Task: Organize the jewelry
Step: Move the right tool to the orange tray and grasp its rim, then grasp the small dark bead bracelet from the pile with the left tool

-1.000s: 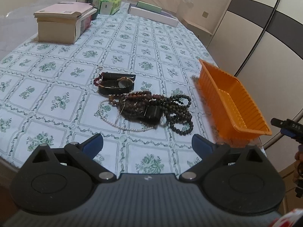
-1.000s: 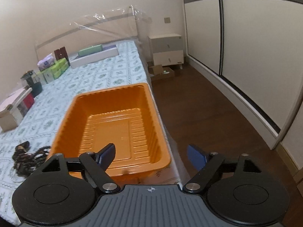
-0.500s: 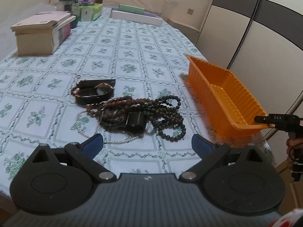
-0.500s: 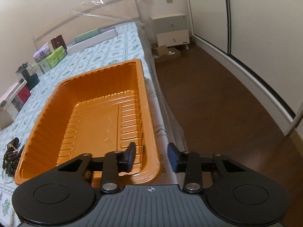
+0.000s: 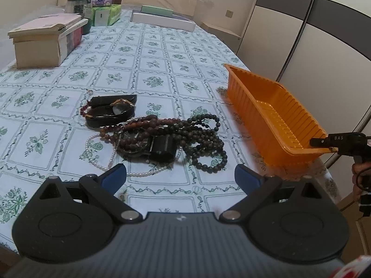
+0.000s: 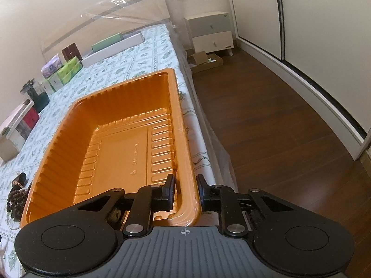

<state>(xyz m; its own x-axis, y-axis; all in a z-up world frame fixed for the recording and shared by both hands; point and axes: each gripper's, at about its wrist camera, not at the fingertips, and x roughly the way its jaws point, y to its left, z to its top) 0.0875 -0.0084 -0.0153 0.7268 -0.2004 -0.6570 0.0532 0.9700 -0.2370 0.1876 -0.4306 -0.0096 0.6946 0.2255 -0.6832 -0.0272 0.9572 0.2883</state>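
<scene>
A pile of jewelry lies on the floral tablecloth: dark bead necklaces [image 5: 197,136], a white pearl strand [image 5: 102,162] and a black-strapped watch [image 5: 111,112]. My left gripper [image 5: 180,176] is open and empty, just in front of the pile. An empty orange tray [image 6: 129,139] stands at the table's right edge, also in the left wrist view [image 5: 273,113]. My right gripper [image 6: 185,185] is shut on the tray's near right rim; it shows in the left wrist view [image 5: 334,142] at the tray's near corner. The beads [image 6: 16,199] show left of the tray.
Stacked boxes [image 5: 46,41] stand at the far left, with tissue packs [image 5: 104,11] and flat boxes [image 5: 162,18] along the far edge. The table edge drops to a wooden floor [image 6: 278,120] right of the tray. A wardrobe [image 5: 313,34] and nightstand [image 6: 211,32] stand beyond.
My right gripper moved in to the tray's near right rim and closed on it. The left gripper came a little closer to the jewelry pile and stayed open.
</scene>
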